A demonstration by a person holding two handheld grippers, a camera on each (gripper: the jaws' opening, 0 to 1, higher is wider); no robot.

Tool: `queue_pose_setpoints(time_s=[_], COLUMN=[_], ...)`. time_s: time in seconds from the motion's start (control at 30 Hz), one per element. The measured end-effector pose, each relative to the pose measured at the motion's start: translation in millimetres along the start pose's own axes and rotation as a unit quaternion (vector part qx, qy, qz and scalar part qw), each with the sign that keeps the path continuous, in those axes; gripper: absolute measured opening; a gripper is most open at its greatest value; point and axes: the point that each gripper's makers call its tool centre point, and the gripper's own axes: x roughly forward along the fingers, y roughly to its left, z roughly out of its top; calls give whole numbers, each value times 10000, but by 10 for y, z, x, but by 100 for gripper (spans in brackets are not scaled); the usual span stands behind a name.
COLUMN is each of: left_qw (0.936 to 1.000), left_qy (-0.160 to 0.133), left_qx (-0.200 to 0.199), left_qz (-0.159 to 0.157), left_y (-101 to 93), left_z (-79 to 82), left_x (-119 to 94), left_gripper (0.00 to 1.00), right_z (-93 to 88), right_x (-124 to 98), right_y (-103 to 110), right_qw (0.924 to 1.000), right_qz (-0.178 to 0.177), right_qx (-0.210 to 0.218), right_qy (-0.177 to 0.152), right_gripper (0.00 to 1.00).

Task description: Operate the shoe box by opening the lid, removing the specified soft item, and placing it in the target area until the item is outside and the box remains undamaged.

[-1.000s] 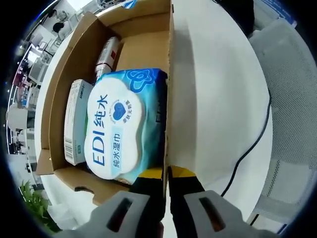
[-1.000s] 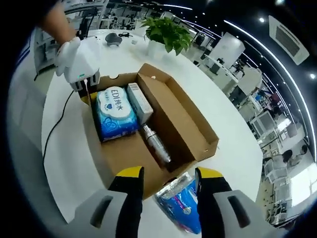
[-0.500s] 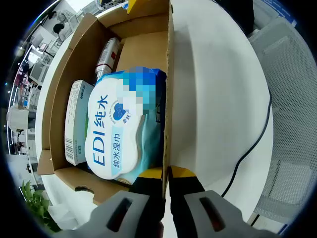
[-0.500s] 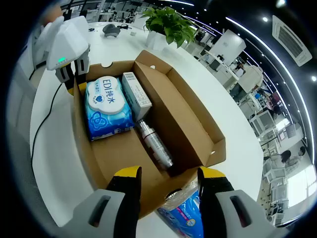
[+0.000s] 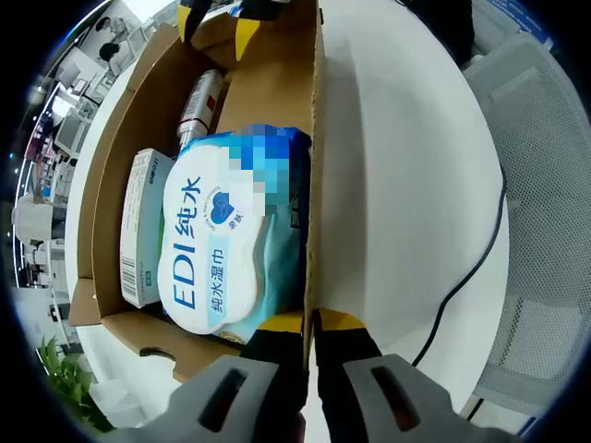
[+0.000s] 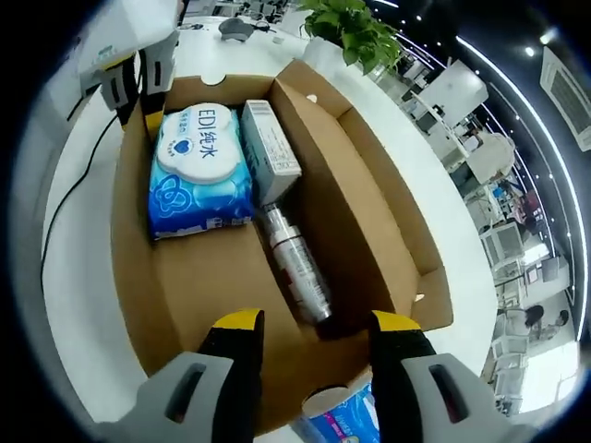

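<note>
On my left gripper view, my left gripper [image 5: 309, 325] is clenched on the side wall of the shoe box [image 5: 317, 138], one yellow-tipped jaw inside and one outside the cardboard. Just past it, inside the box, lies the soft pack of wet wipes [image 5: 226, 235], pressed against that gripped wall. Beside the pack sits a slim white carton [image 5: 140, 226], and farther in a silver bottle [image 5: 200, 101] lies on its side. At the far end the right gripper's yellow tips [image 5: 247, 29] poke over the box edge. Outside the wall, this view gives me the white table [image 5: 406, 185] and a black cable [image 5: 471, 268] running across it.

My right gripper view looks from the opposite end. The right gripper [image 6: 309, 328] is released, jaws apart over the box's near end. Below them, outside the box, a blue packet [image 6: 346, 417] lies on the table. Across the open box, a potted plant [image 6: 355, 23] stands well apart.
</note>
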Motion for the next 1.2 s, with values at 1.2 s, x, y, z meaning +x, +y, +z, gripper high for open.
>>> queue_pose_setpoints(time_s=[1.2], left_qw=[10000], left_qy=[28], left_qx=[-50], left_qz=[-2], left_y=[-12], left_z=[-16], left_x=[5], left_gripper=[1], right_z=[-16], right_x=[317], right_y=[238], right_qw=[9898], right_qz=[1270], right_qx=[275], right_qy=[589], right_gripper=[18])
